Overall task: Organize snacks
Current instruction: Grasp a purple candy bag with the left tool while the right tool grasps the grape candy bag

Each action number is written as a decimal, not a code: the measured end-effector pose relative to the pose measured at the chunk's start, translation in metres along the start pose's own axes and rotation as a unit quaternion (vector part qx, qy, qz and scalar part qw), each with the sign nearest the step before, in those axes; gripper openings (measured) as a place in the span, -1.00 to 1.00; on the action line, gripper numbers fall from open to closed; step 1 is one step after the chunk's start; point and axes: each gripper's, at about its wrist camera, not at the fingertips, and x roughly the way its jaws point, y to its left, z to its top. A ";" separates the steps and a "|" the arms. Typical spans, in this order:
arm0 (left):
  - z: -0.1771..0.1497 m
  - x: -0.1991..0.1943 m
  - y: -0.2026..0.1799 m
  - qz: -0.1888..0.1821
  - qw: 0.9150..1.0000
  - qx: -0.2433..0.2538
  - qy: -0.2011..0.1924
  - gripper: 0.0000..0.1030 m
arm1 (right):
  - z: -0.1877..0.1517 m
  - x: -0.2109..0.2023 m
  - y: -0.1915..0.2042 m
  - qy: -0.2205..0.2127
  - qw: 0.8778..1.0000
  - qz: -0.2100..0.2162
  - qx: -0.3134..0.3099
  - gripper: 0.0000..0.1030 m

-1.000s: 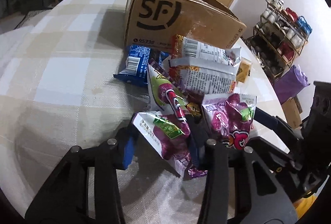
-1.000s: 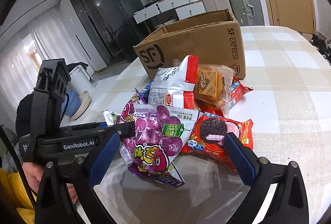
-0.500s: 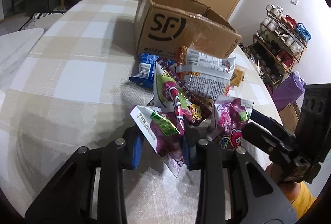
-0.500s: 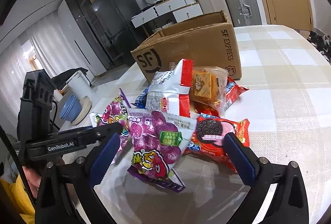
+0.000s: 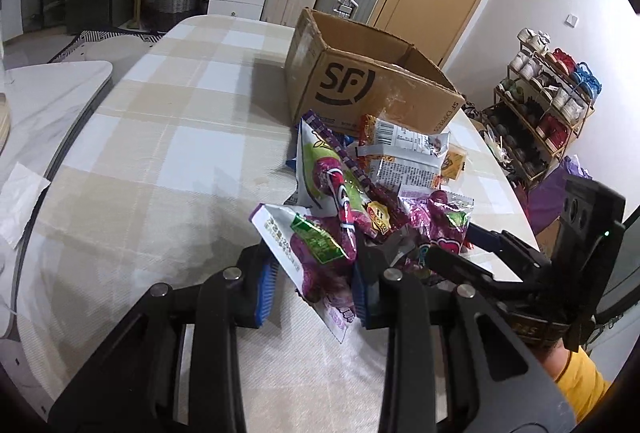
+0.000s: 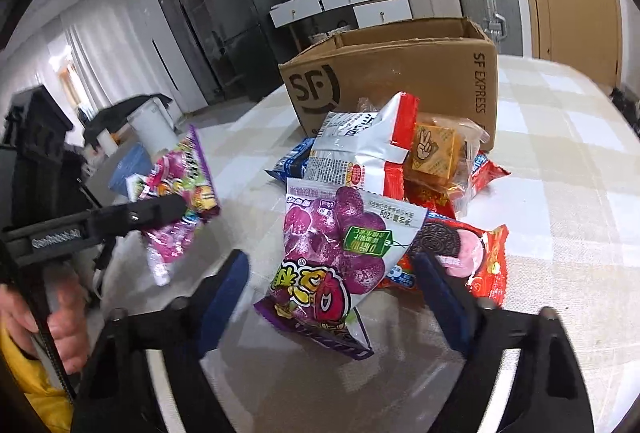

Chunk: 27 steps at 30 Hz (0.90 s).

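Two hand-held grippers work at a heap of snack packets on a checked tablecloth (image 5: 168, 137), in front of an open cardboard box (image 5: 360, 89) printed with SF. Going from left to right: the left gripper (image 5: 312, 281) is clamped tight on a purple candy packet (image 5: 316, 253), its blue pads pressing the packet from both sides. In the right wrist view that packet (image 6: 180, 209) hangs clear of the cloth, well to the left of the box, and a hand (image 6: 60, 317) grips the tool's handle.

Right of it, the right gripper (image 6: 336, 293) has just been narrowing its jaws around a second purple packet (image 6: 332, 257) that lies in front of the box; its blue fingers (image 6: 224, 297) flank the packet with gaps on both sides, so the pads are not pressing it.

Beyond that packet, nearer the box, lie a white-and-red bag (image 6: 360, 149) and a clear bag of yellow biscuits (image 6: 436, 153). Rightmost, a red cookie packet (image 6: 468, 257) lies flat, touching the second purple packet.
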 end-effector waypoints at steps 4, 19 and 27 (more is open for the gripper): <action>-0.004 -0.006 0.008 0.003 1.000 -0.008 0.001 -0.46 | -0.001 0.007 0.012 0.015 0.999 -0.020 -0.028 0.21; -0.008 -0.021 0.012 0.004 1.000 -0.008 0.000 -0.46 | -0.009 0.006 0.014 0.028 1.000 0.012 -0.004 -0.19; -0.009 -0.038 0.007 0.009 1.000 -0.002 -0.015 -0.46 | -0.003 -0.032 0.016 -0.017 0.999 0.035 0.012 -0.21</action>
